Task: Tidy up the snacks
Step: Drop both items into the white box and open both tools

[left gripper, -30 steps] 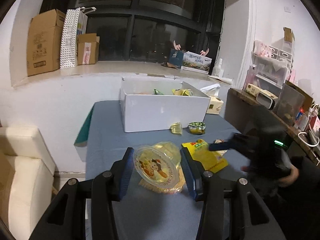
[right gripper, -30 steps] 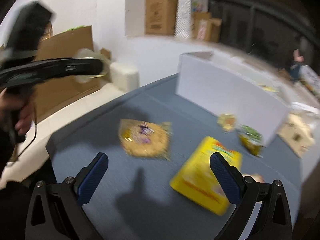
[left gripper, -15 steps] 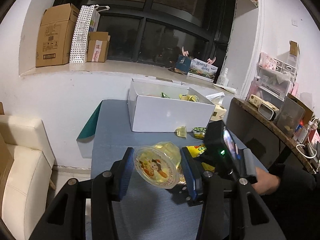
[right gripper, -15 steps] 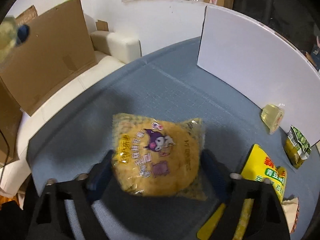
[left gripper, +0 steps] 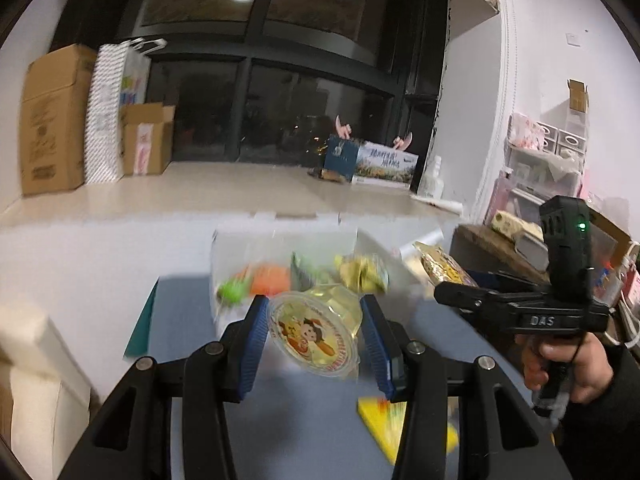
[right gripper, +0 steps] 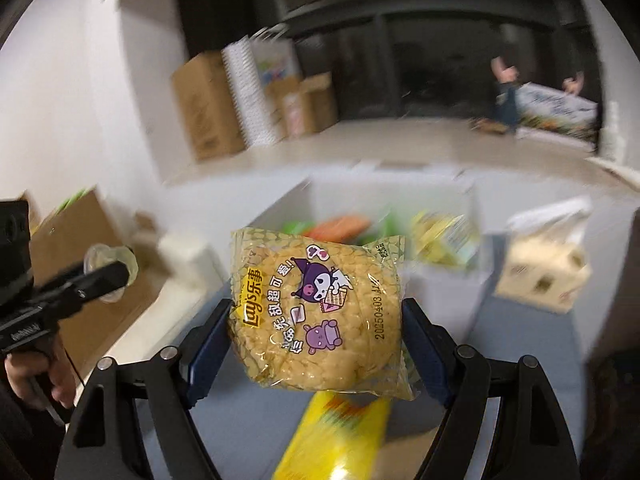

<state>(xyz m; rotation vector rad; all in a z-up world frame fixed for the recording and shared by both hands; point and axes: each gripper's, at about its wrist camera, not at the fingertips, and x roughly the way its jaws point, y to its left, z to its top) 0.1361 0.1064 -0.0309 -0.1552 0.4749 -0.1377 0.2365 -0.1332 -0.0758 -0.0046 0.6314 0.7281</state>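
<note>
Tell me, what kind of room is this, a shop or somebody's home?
Most likely a lived-in room at home, perhaps a study corner. Cardboard boxes line a window ledge under a dark window, a cream sofa stands beside the table, and cluttered shelves fill the wall.

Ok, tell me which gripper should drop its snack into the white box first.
Probably the left. The left gripper holds the jelly cup right in front of the white box. The right gripper, shut on the yellow snack bag, looks a little further back.

Snack bag [right gripper: 320,312]: "Lay's", "20250403". Right tool [left gripper: 536,320]: "DAS".
</note>
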